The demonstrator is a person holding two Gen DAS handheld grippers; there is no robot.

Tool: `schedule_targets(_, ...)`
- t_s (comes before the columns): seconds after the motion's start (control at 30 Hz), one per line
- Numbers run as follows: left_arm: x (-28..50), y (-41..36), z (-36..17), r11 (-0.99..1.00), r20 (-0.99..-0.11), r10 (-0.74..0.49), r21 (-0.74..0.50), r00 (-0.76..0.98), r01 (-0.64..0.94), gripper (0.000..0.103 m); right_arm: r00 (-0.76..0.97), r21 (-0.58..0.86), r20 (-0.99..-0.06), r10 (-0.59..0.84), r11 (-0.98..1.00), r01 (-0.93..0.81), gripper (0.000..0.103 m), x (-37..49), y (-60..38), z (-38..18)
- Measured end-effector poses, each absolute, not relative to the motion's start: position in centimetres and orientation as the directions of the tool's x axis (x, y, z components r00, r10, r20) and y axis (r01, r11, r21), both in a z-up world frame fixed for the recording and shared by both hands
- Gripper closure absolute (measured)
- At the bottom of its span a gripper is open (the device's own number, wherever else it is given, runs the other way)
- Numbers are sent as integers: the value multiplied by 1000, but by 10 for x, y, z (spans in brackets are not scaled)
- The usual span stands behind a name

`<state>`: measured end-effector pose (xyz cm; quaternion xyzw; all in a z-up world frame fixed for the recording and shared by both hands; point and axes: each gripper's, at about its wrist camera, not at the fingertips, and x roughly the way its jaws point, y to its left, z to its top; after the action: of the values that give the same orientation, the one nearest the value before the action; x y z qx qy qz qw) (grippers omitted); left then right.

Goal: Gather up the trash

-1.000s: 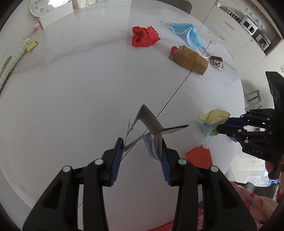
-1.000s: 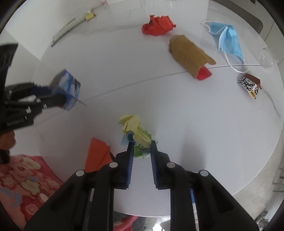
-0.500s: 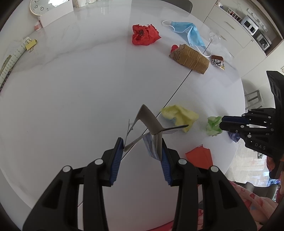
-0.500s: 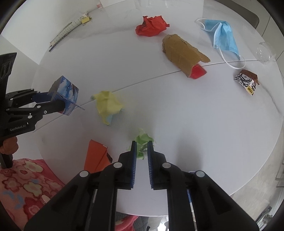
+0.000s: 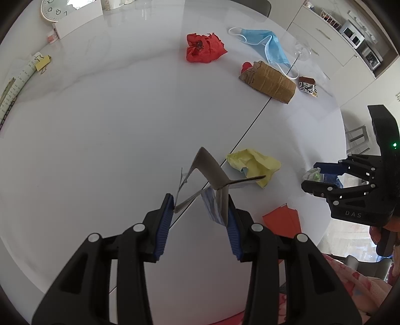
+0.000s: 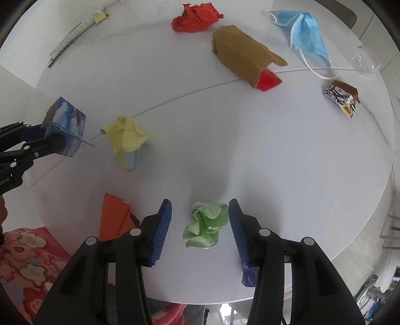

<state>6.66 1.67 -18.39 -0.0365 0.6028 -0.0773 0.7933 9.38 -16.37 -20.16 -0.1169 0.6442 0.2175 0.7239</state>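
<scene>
Gripper work over a round white desk (image 6: pixel 250 155): the right gripper (image 6: pixel 200 220) stands wide open, its blue pads on either side of a crumpled green paper ball (image 6: pixel 206 225) that lies on the desk between them, touching neither. To its left, the left gripper (image 5: pixel 200 212) is clamped on a flattened blue-printed carton (image 5: pixel 212 180), held above the desk. Ahead and left of the right gripper lies a crumpled yellow paper (image 6: pixel 128 140); an orange sheet (image 6: pixel 113 215) sits just beside its left finger at the desk's edge. Farther ahead are a brown cardboard tube (image 6: pixel 242 57), a red paper wad (image 6: pixel 196 17), a blue face mask (image 6: pixel 305 30) and a small printed wrapper (image 6: pixel 341 97).
</scene>
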Motion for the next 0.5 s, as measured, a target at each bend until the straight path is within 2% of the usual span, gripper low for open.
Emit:
schedule_targets(0.07, 66, 16, -184, 985, -951, -167, -152, 260, 79, 63, 72, 112, -984, 164, 878, -465, 55, 93, -165, -204)
schedule_targets(0.1, 66, 16, -184, 985, -951, -167, -151, 260, 79, 63, 71, 114, -984, 166, 878, -466, 60, 92, -168, -205)
schedule_targets(0.13, 66, 15, -184, 985, -951, -166, -150, 260, 82, 63, 69, 117, -983, 168, 877, -467, 74, 91, -169, -206)
schedule_targets(0.37, 65, 6, -174, 985, -950, -161, -137, 267, 106, 63, 101, 163, -967, 232, 876, -454, 75, 90, -180, -188)
schedule_targets(0.5, 66, -22, -154, 972, -943, -181, -128, 281, 196, 63, 169, 180, -949, 266, 897, -403, 75, 78, -214, -156)
